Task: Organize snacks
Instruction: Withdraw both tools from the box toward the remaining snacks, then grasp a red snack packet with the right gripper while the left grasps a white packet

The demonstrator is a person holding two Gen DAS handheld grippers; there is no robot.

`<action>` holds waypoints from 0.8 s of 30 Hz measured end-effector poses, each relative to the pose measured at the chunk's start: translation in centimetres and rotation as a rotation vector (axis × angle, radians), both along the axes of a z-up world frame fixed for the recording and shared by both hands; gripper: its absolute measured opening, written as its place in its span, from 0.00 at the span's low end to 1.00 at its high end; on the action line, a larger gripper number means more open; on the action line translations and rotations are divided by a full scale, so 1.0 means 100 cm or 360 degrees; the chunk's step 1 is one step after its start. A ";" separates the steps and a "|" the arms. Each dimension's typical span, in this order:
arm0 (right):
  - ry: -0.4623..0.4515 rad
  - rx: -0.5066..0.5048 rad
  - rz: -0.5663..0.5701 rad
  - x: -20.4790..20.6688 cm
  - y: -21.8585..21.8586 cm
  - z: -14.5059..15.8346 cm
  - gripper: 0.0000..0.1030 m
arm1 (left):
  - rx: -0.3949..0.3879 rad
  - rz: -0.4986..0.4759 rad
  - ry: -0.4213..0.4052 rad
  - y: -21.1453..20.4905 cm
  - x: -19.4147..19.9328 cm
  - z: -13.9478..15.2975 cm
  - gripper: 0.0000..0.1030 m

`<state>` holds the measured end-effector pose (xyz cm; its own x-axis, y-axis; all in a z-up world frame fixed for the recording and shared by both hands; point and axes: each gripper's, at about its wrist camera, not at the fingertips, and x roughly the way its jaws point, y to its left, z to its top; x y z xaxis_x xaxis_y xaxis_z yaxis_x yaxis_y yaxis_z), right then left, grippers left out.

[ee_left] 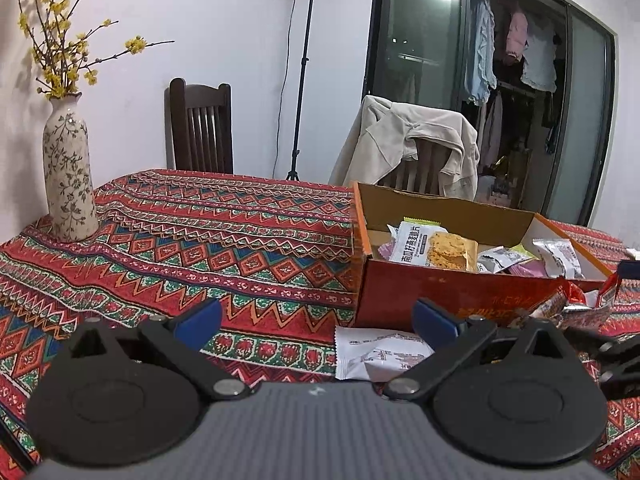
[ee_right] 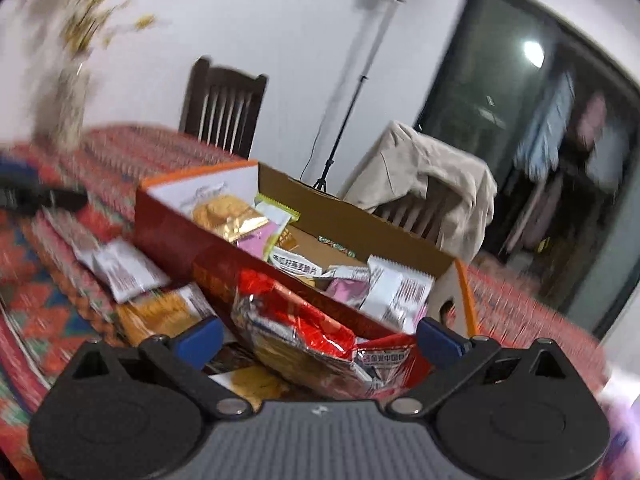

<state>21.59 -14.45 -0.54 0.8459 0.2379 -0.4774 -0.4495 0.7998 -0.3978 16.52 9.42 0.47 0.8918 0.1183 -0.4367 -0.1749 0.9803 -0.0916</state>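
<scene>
Red carton point(ee_left: 440, 292) already holds several packets; both claws spread wide and empty, left gripper point(ee_left: 316, 320) over white packet point(ee_left: 376, 354), right gripper point(ee_right: 318, 338) over red packet point(ee_right: 304, 320), others loose.

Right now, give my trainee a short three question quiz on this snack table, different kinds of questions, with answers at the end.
1. True or false: the left gripper is holding a snack.
2. The red packet between the right gripper's fingers is: A) inside the cardboard box, B) outside it on the near side, C) beside the vase.
3. What lies on the tablecloth just ahead of the left gripper?

Key: 1 false. 2 B. 3 a white snack packet.
</scene>
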 end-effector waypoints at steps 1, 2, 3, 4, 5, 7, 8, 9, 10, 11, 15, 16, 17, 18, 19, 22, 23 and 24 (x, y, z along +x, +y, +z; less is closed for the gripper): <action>-0.0019 -0.0071 0.0042 0.000 0.004 -0.003 1.00 | -0.0004 -0.0002 -0.0001 0.000 0.000 0.000 1.00; -0.0023 -0.0119 0.0064 0.002 0.006 -0.005 1.00 | -0.0007 -0.0003 -0.0001 0.001 -0.001 0.001 1.00; -0.0025 -0.0157 0.0071 0.004 0.009 -0.007 1.00 | -0.0010 -0.0004 -0.0002 0.001 -0.001 0.001 1.00; -0.0023 -0.0190 0.0077 0.006 0.011 -0.010 1.00 | -0.0015 -0.0008 -0.0004 0.001 -0.001 0.002 1.00; -0.0015 -0.0206 0.0084 0.008 0.012 -0.012 0.99 | -0.0020 -0.0011 -0.0007 0.002 -0.002 0.002 1.00; 0.0016 -0.0229 0.0093 0.010 0.014 -0.018 0.96 | -0.0030 -0.0015 -0.0016 0.002 -0.003 0.003 1.00; 0.0031 -0.0242 0.0096 0.010 0.015 -0.022 0.86 | -0.0032 -0.0013 -0.0020 0.003 -0.004 0.004 1.00; 0.0045 -0.0265 0.0099 0.010 0.017 -0.026 0.74 | -0.0034 -0.0011 -0.0022 0.003 -0.004 0.004 1.00; 0.0032 -0.0267 0.0116 0.007 0.018 -0.030 0.71 | -0.0040 -0.0010 -0.0023 0.004 -0.004 0.004 1.00; 0.0022 -0.0280 0.0124 0.005 0.019 -0.031 0.65 | -0.0045 -0.0010 -0.0023 0.004 -0.004 0.005 1.00; 0.0032 -0.0341 0.0121 0.002 0.024 -0.033 0.46 | -0.0058 -0.0007 -0.0025 0.006 -0.005 0.005 1.00; 0.0025 -0.0330 0.0119 0.000 0.023 -0.032 0.45 | -0.0059 -0.0007 -0.0026 0.006 -0.005 0.006 1.00; 0.0024 -0.0310 0.0119 -0.001 0.022 -0.031 0.41 | -0.0060 -0.0008 -0.0028 0.006 -0.005 0.006 1.00; 0.0030 -0.0284 0.0120 -0.002 0.019 -0.028 0.30 | -0.0062 -0.0007 -0.0029 0.006 -0.006 0.006 1.00; 0.0032 -0.0254 0.0113 -0.004 0.017 -0.025 0.28 | -0.0063 -0.0007 -0.0029 0.006 -0.006 0.006 1.00; -0.0015 -0.0194 0.0087 -0.013 0.010 -0.017 0.24 | -0.0062 -0.0004 -0.0017 0.006 -0.006 0.006 1.00; -0.0025 -0.0165 0.0081 -0.016 0.008 -0.014 0.24 | -0.0063 -0.0004 -0.0014 0.006 -0.005 0.006 1.00; -0.0032 -0.0122 0.0072 -0.019 0.004 -0.010 0.24 | -0.0065 -0.0004 -0.0013 0.006 -0.005 0.006 1.00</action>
